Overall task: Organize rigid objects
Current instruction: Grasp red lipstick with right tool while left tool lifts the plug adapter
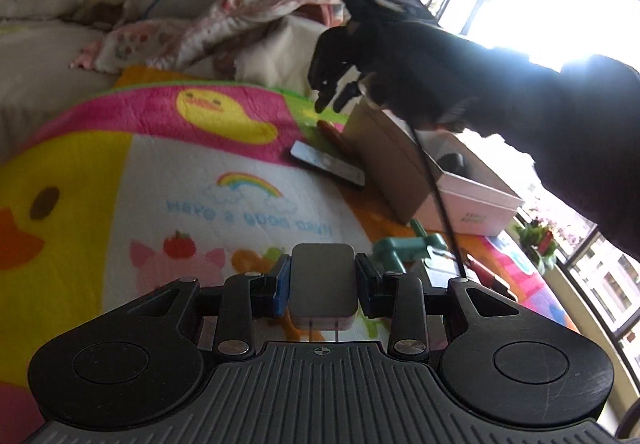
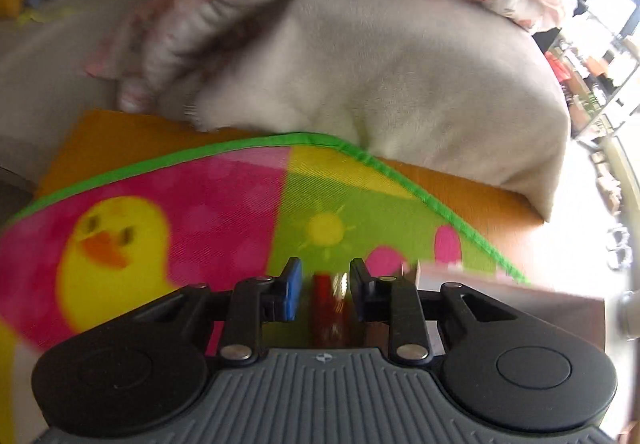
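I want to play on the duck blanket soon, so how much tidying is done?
Only partly. Done: one dark thing already lies in the box. In hand: the left tool grips a grey plug block; the right tool hangs over a red thing, grip unclear. Left: the white remote and the green thing on the blanket.

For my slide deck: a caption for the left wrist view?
Left gripper fingers clamp a grey charger block above the duck-print blanket.
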`<action>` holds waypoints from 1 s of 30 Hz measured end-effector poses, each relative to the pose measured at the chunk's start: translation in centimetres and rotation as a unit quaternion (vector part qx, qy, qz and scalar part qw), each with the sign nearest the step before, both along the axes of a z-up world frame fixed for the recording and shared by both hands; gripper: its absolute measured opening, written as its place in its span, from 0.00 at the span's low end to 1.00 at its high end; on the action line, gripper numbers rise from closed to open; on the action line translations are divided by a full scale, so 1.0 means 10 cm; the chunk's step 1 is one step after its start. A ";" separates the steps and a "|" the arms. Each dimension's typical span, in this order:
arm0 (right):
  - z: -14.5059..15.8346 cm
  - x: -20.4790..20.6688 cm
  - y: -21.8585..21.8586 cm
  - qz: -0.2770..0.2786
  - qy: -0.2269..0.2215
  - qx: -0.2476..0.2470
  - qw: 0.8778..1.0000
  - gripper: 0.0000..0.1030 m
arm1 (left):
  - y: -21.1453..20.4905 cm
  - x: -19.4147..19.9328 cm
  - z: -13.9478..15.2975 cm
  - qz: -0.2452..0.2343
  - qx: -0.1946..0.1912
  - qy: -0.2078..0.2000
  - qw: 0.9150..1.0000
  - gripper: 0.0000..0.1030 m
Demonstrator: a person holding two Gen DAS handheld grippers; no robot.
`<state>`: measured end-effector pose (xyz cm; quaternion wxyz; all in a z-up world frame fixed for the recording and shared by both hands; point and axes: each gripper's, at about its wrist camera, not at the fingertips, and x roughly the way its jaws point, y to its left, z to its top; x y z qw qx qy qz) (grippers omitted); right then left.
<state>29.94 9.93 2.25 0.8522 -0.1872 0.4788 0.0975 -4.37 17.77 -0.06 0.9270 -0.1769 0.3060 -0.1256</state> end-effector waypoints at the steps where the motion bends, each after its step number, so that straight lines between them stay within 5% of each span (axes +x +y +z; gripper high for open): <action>1: -0.05 0.04 0.03 0.002 -0.001 -0.014 1.000 0.17 | 0.00 -0.01 0.00 -0.002 -0.004 0.001 1.000 0.36; 8: -0.18 -0.15 0.04 0.006 0.035 -0.013 0.999 0.02 | 0.11 0.00 -0.05 0.019 -0.037 0.009 0.999 0.36; 20: -0.09 -1.67 -0.47 0.110 0.129 0.090 0.982 0.02 | 0.08 0.15 -0.01 0.045 -0.043 0.029 0.998 0.36; 25: -0.10 -2.09 -0.74 0.150 0.096 0.073 0.981 0.02 | 0.11 0.50 0.13 0.081 -0.014 0.023 0.996 0.36; 30: -0.06 -2.22 -1.14 0.129 0.044 0.081 0.987 0.03 | 0.19 1.05 0.08 0.138 0.013 0.059 0.989 0.36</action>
